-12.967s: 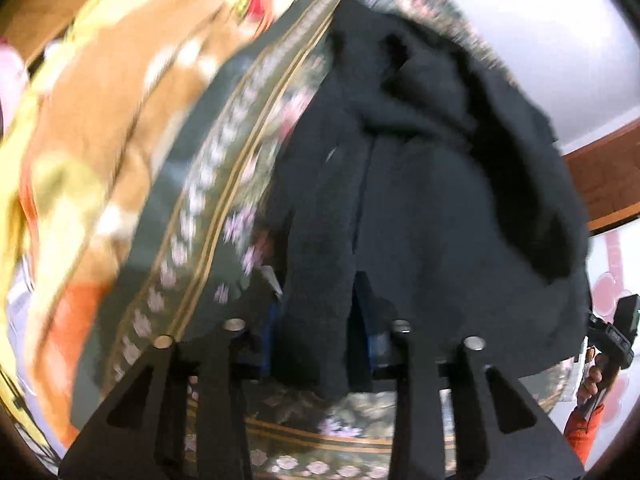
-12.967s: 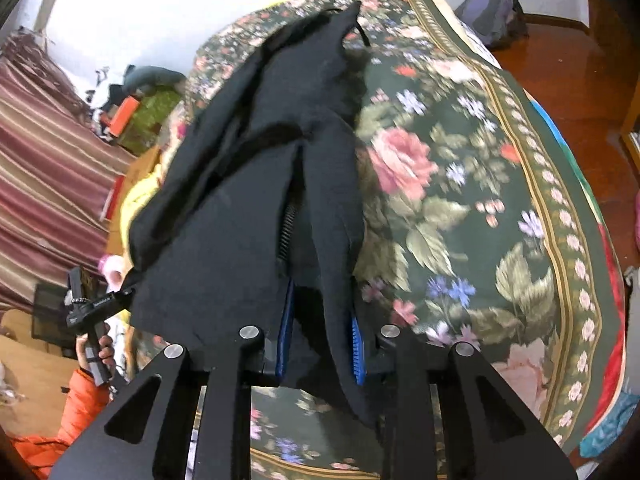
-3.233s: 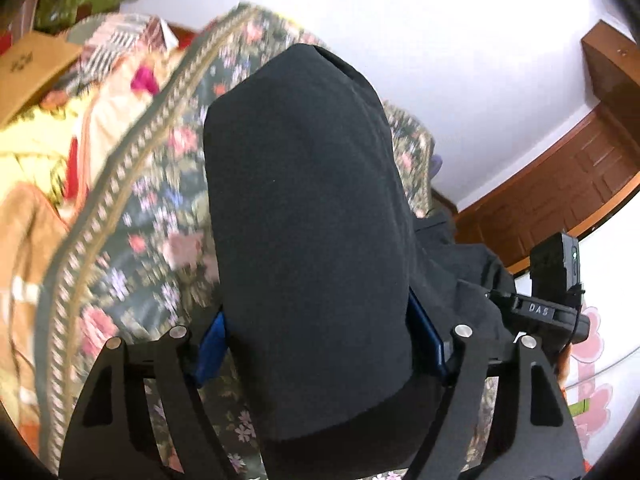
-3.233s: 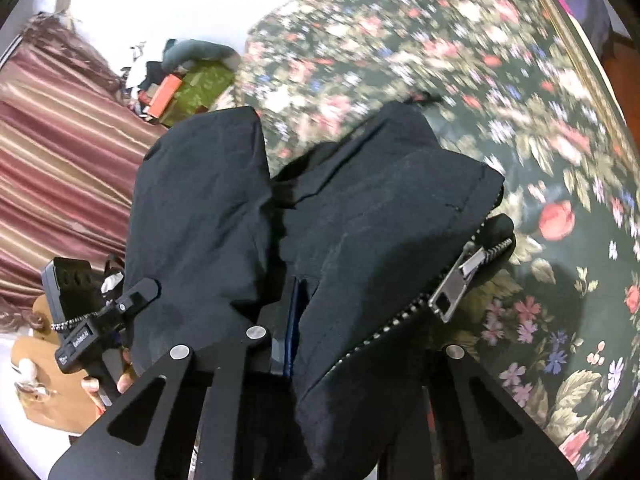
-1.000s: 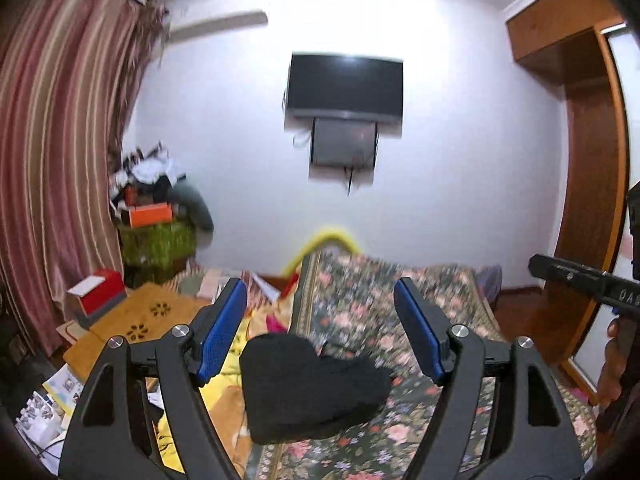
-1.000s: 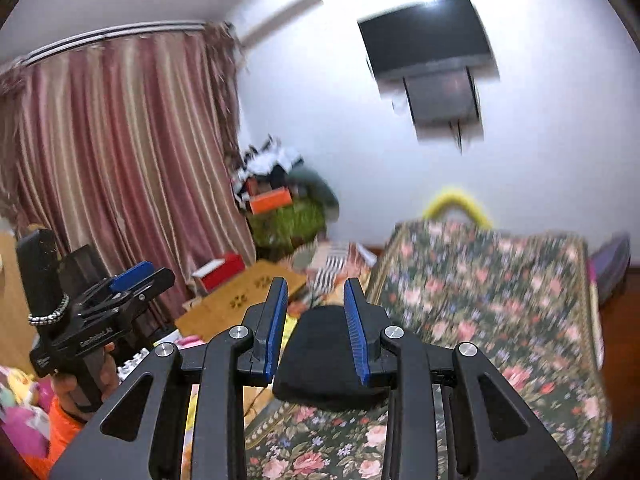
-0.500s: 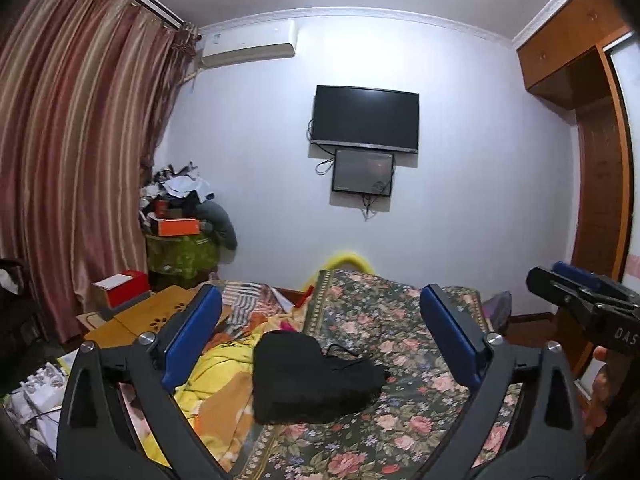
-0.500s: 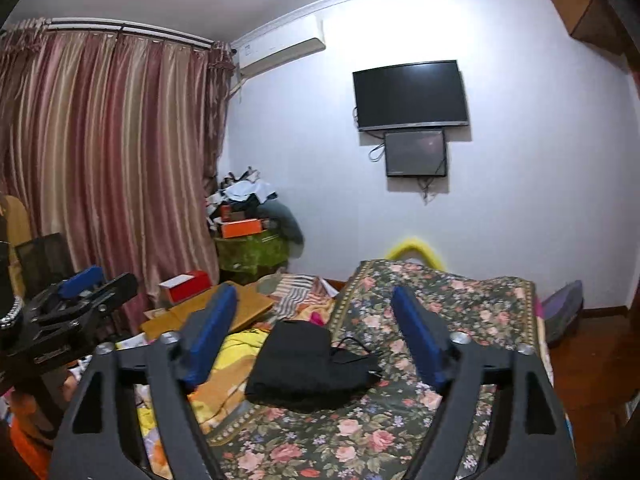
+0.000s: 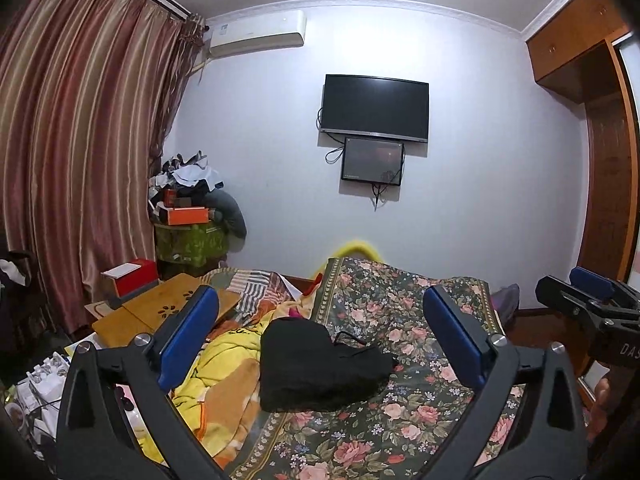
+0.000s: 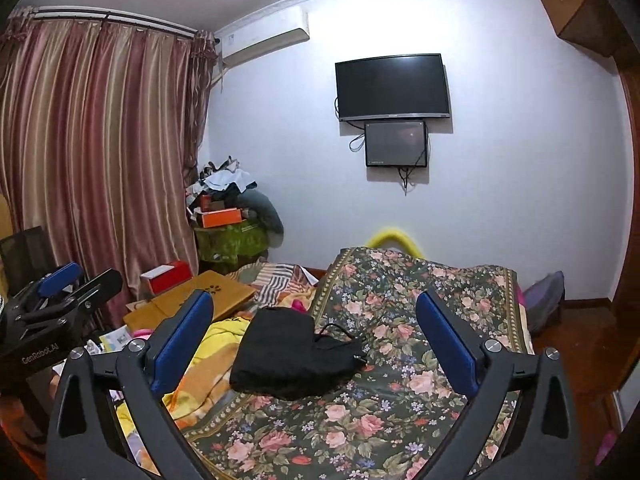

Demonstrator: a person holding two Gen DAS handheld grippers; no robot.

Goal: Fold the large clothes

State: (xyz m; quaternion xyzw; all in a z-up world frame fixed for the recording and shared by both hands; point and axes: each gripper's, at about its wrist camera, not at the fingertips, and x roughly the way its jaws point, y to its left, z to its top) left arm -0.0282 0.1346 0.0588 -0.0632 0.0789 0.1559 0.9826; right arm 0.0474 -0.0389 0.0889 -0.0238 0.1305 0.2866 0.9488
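A black jacket lies folded in a compact bundle on the dark floral bedspread, a thin cord sticking out at its right. It also shows in the right wrist view. My left gripper is open wide and empty, held well back from the bed with the jacket seen between its blue pads. My right gripper is open wide and empty too, also back from the bed. Each gripper shows at the edge of the other's view, the right one and the left one.
A yellow and orange blanket lies bunched left of the jacket. A wooden lap table with a red box stands at the left. Striped curtains, a cluttered green stand, a wall TV and a wooden wardrobe surround the bed.
Both grippers have let go of the jacket, pulled back and up from the bed, and opened wider. The jacket now lies folded on the bedspread.
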